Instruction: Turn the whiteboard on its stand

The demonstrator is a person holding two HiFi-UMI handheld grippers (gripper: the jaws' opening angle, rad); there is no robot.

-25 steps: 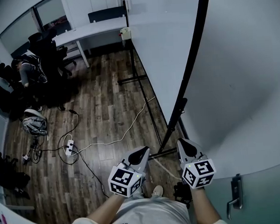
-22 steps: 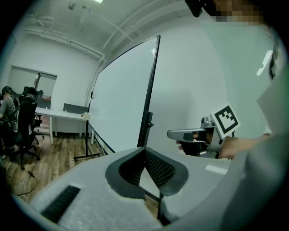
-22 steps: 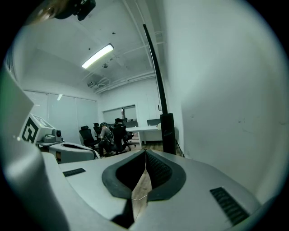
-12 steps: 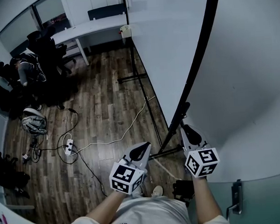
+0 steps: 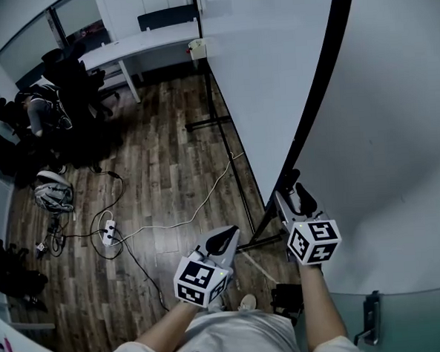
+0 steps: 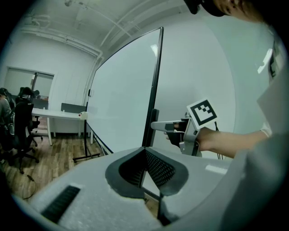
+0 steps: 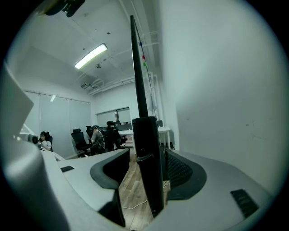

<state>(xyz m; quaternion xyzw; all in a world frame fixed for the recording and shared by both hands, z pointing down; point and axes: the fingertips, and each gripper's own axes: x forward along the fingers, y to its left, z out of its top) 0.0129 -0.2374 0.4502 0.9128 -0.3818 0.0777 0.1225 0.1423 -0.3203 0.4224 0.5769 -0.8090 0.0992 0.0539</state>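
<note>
The whiteboard (image 5: 273,71) stands edge-on to me on its black stand (image 5: 224,153), its black side frame (image 5: 315,91) running down to a post. My right gripper (image 5: 294,193) is at that post, jaws apart on either side of it. In the right gripper view the post (image 7: 146,158) fills the gap, with floor showing on its left; the jaws have just been opening. My left gripper (image 5: 225,237) hangs lower and to the left, shut and empty, its tips meeting (image 6: 144,151). From the left gripper view the board (image 6: 122,103) and right gripper (image 6: 156,126) show ahead.
A white wall (image 5: 397,161) lies close behind the board, with a door handle (image 5: 372,315) at the lower right. A white cable (image 5: 200,210) and power strip (image 5: 110,232) lie on the wood floor. A desk (image 5: 138,50) and office chairs (image 5: 73,76) stand at the far left.
My right gripper has moved forward to the board's frame post and opened round it. The left gripper has crept forward a little and stays shut.
</note>
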